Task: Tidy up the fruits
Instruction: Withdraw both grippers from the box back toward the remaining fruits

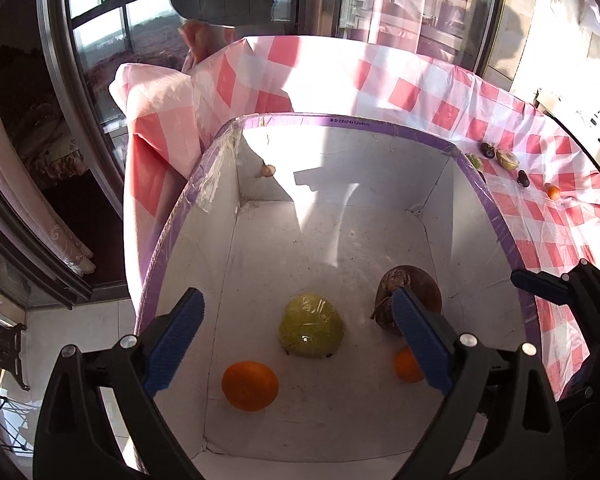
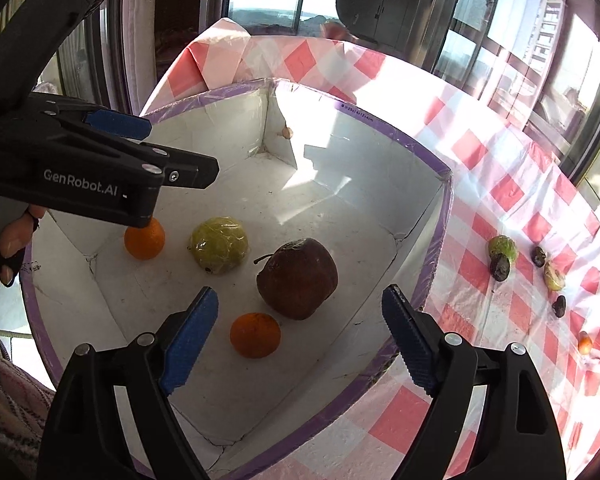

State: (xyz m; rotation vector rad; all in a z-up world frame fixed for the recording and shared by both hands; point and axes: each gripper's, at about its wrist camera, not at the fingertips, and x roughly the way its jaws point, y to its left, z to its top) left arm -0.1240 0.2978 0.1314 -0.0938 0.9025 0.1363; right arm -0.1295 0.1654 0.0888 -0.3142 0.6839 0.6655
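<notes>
Fruits: two oranges (image 2: 255, 334) (image 2: 144, 239), wrapped green one (image 2: 219, 245), brown apple (image 2: 297, 278) in box (image 2: 432, 276), frame centre; more on worktop (image 2: 480, 184), right. Both jaws released, empty. Apple looks soft, bruisable; take round middle, gently.

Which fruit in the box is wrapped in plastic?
The yellow-green fruit in the middle of the box. Its skin shines with crinkled film; the two oranges and the dark red apple are bare.
</notes>
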